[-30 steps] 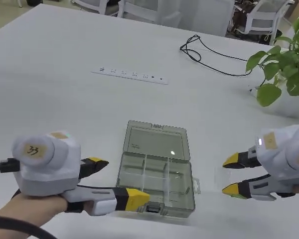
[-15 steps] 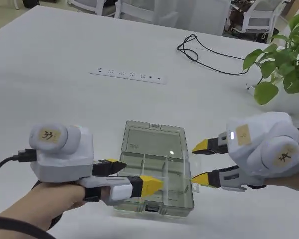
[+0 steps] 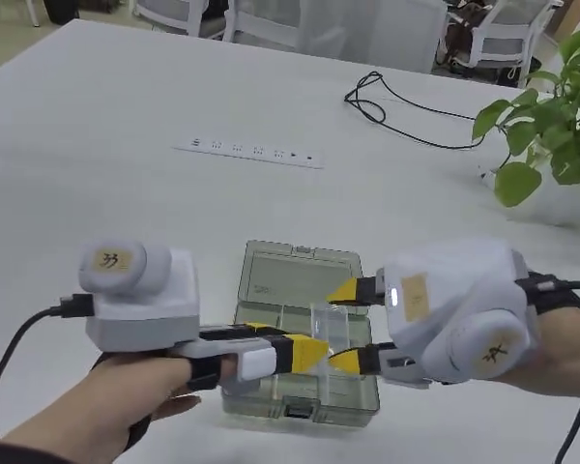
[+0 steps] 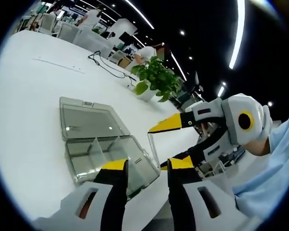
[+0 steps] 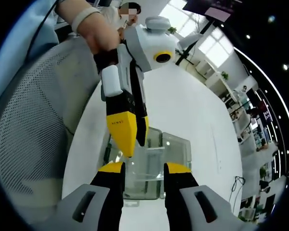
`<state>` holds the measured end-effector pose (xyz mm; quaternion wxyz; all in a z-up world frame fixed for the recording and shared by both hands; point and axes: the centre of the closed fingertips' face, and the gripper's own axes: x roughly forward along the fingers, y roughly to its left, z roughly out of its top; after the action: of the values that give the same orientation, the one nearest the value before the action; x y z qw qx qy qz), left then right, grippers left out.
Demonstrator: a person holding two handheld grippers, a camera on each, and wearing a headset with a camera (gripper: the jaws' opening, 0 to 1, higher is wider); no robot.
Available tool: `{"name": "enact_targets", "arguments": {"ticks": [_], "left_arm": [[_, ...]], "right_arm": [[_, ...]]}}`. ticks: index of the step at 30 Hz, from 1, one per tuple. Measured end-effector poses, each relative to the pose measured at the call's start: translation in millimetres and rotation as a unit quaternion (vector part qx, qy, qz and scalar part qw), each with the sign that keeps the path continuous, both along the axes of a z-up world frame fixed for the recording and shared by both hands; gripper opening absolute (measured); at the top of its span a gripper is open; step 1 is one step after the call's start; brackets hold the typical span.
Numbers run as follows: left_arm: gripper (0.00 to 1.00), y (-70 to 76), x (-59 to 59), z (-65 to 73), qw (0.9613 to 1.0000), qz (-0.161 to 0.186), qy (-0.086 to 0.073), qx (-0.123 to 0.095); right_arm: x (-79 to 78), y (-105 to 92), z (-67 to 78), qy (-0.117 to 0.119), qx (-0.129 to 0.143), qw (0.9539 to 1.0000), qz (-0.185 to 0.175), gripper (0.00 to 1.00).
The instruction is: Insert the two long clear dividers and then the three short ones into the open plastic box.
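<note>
1. the short clear divider (image 3: 331, 321) stands upright just over the right end of the open plastic box (image 3: 300, 398), not yet seated in its slots
2. the right gripper (image 3: 346, 325) spans it with jaws spread wide, one tip at each of two opposite edges, so it looks pinched edge to edge
3. the left gripper (image 3: 295, 346) reaches in from the left over the box's near side, tips just beside the divider's lower corner; in the left gripper view its jaws stand a modest gap apart with nothing between them
4. inside the box, clear walls already stand lengthwise and crosswise, making several compartments; the exact count is hard to read through the clear plastic
5. judged from that, the long dividers look in place and the work is among the short ones, with this one left to press down; whether another short one remains i cannot tell
6. the box sits on the near part of the white tabletop (image 3: 126, 116), its lid (image 3: 304, 275) laid open on the far side; a power strip (image 3: 251, 150) lies farther off, with a black cable (image 3: 396, 106) and a potted plant (image 3: 551, 126) at the far right
</note>
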<state>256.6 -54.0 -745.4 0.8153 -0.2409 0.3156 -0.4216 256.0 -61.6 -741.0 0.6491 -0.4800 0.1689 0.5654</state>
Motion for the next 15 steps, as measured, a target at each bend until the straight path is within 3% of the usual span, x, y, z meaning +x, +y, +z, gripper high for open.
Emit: {"name": "enact_targets", "arguments": {"ticks": [6, 10, 15], "left_arm": [[0.24, -2.7, 0.1, 1.8, 0.9997, 0.010, 0.009, -0.019], [0.21, -3.3, -0.9, -0.4, 0.9998, 0.009, 0.009, -0.015], [0.07, -2.7, 0.3, 0.4, 0.9996, 0.016, 0.009, -0.023]], "right_arm": [[-1.9, 7.5, 0.7, -0.008, -0.001, 0.9999, 0.009, 0.32], [-3.9, 11.0, -0.3, -0.010, -0.003, 0.9998, 0.015, 0.32], [-4.6, 12.9, -0.6, -0.018, -0.008, 0.9996, 0.019, 0.32]]}}
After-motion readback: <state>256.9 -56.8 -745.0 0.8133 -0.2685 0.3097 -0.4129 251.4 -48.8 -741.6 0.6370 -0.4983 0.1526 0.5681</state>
